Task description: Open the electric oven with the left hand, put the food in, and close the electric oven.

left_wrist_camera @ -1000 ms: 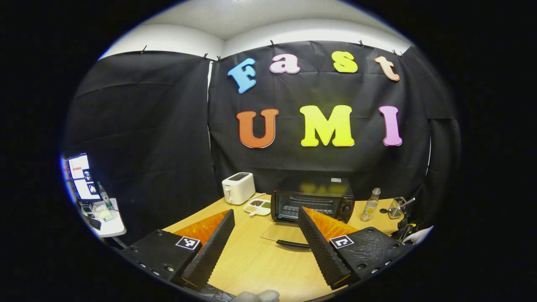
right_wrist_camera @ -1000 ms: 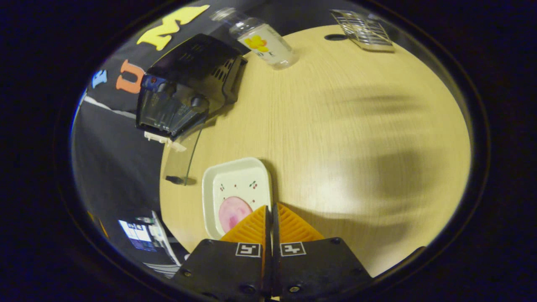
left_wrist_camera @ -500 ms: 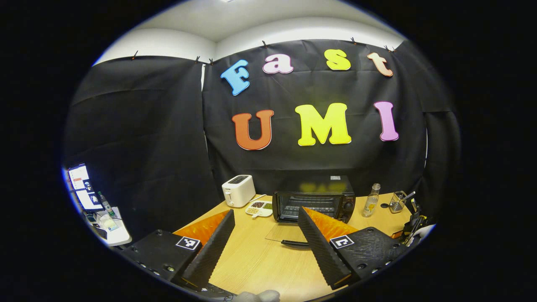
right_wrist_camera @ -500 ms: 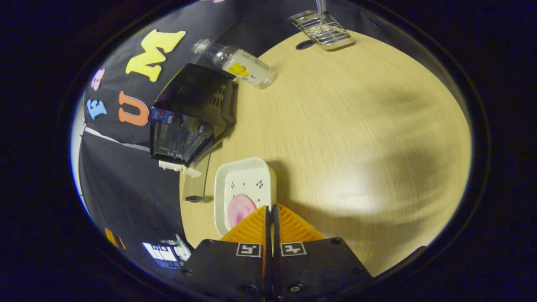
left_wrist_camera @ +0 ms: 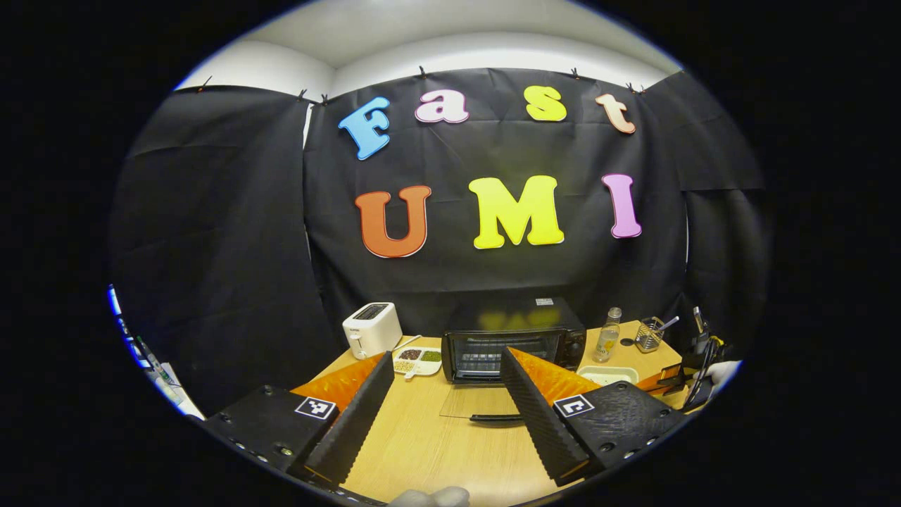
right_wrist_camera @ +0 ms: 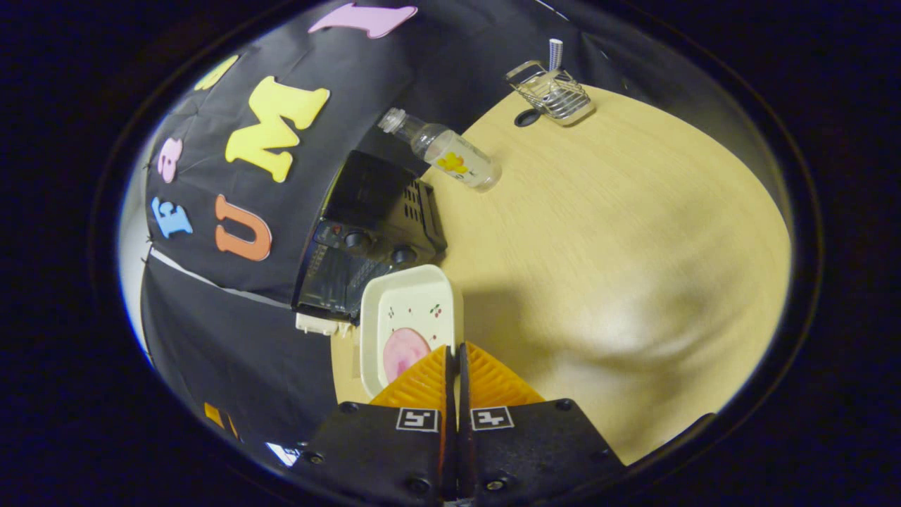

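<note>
The black electric oven stands at the back of the table, its glass door folded down flat with the handle toward me. My left gripper hovers open in front of it, holding nothing. My right gripper is shut on the rim of a white dish that carries a pink slice of food. The dish hangs above the table, just in front of the oven. In the left gripper view that dish appears right of the oven.
A white toaster and a divided snack plate sit left of the oven. A clear bottle and a wire rack stand to its right. The wooden table is bare on the right side.
My right gripper has carried the dish closer to the oven front. The dish has come into the left gripper view at the right. The left gripper stayed open.
</note>
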### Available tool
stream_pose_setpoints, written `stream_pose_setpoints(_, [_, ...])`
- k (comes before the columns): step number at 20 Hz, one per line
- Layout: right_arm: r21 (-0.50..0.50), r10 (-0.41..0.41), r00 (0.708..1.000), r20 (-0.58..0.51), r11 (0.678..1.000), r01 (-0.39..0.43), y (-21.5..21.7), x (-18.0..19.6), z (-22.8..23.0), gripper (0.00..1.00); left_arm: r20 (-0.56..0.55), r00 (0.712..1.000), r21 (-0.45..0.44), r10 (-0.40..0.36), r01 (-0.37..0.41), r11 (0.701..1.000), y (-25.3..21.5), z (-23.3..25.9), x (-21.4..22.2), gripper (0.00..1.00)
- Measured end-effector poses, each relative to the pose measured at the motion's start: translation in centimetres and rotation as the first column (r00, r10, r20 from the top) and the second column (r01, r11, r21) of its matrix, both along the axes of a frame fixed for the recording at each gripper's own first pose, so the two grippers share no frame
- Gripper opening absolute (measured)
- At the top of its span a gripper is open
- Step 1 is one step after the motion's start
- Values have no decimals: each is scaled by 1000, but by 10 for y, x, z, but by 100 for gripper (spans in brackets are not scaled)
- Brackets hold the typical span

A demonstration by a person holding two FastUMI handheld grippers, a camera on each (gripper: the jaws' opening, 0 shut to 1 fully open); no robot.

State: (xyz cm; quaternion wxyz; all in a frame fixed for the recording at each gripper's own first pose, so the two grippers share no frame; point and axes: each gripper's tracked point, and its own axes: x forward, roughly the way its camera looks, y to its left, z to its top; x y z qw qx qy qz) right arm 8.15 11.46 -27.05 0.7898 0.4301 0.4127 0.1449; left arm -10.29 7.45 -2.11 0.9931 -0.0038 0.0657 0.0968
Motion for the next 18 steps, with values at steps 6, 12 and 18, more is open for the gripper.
stream_pose_setpoints(6, [77,-104,994,-32,991,106,88,-16,2,0,-19,997,-13,-72,72,997,38,-10,3,97])
stream_pose_setpoints(12, [127,-214,975,-66,967,221,174,-15,-9,0,-27,993,-22,-115,114,993,67,-16,-4,97])
stream_pose_setpoints(18, [137,-232,967,-107,960,246,229,27,-12,0,-64,995,-28,-75,73,997,90,-27,-7,96])
